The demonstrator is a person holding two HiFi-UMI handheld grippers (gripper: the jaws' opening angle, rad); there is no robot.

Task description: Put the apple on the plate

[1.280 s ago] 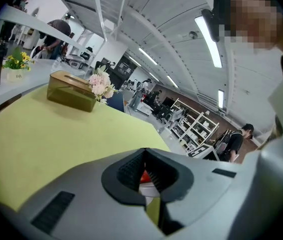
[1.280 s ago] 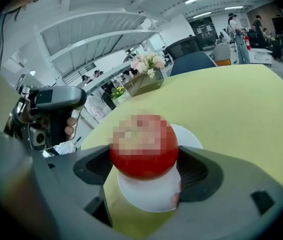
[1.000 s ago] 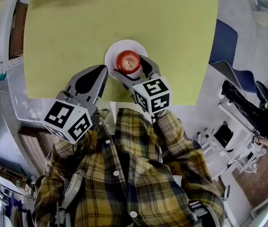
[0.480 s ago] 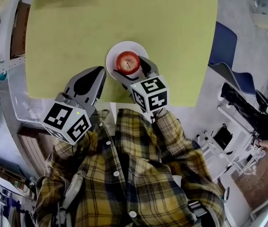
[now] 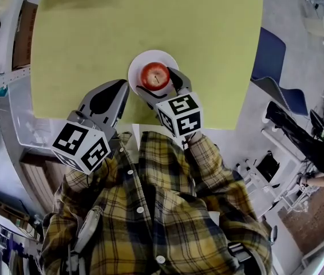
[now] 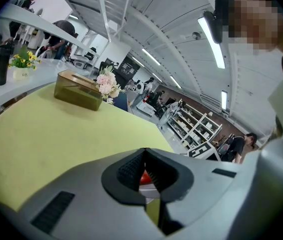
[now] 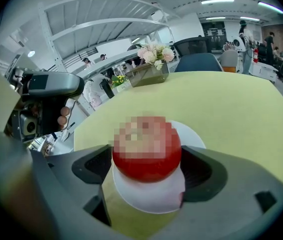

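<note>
One yellow-green counter [image 5: 93, 50] is being used as the working surface. Two hand-held grippers are being worked at its near edge. The left hand-held gripper [image 5: 116, 90] is being held just beside the plate, jaws pressed together on nothing, likely to stay out of the way. The right hand-held gripper [image 5: 159, 85] is being clamped on the apple from both sides, steadying it for the set-down. One white plate [image 5: 141, 62] is being loaded. One red apple [image 5: 154, 75] is being held at the plate's middle; whether it is touching cannot be told.
</note>
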